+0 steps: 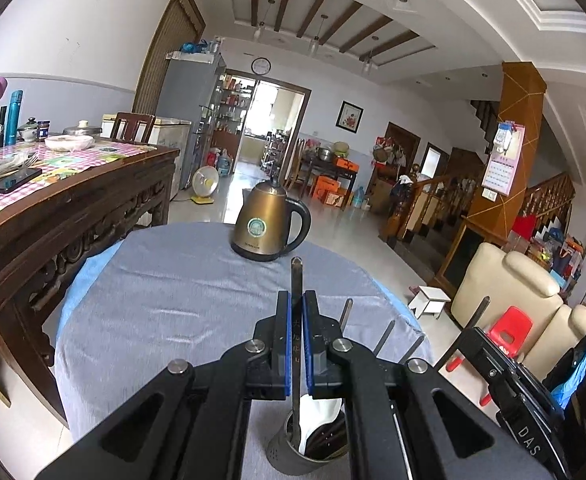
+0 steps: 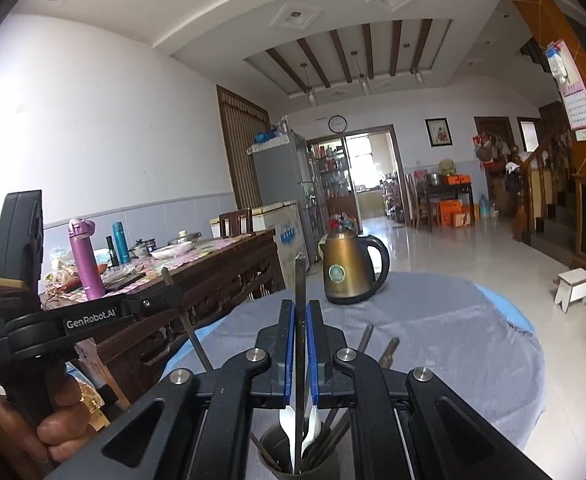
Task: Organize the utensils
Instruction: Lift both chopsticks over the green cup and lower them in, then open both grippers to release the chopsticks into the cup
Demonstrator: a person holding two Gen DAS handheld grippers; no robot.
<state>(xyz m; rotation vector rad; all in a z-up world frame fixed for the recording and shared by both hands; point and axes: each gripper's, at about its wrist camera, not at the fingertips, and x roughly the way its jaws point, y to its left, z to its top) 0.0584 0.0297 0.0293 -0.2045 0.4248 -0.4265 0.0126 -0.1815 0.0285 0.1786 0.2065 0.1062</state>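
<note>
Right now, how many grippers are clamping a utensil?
2: the left gripper pinches a dark metal utensil handle above the grey cylindrical holder; the right gripper likewise.

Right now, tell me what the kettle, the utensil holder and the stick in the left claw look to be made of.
Kettle: bronze-toned metal, satin sheen, with a black, probably plastic handle. Utensil holder: grey metal by its look, with small perforations. Stick in the left claw: dark, square-edged, matte; likely wood or bamboo, though metal is possible.
</note>
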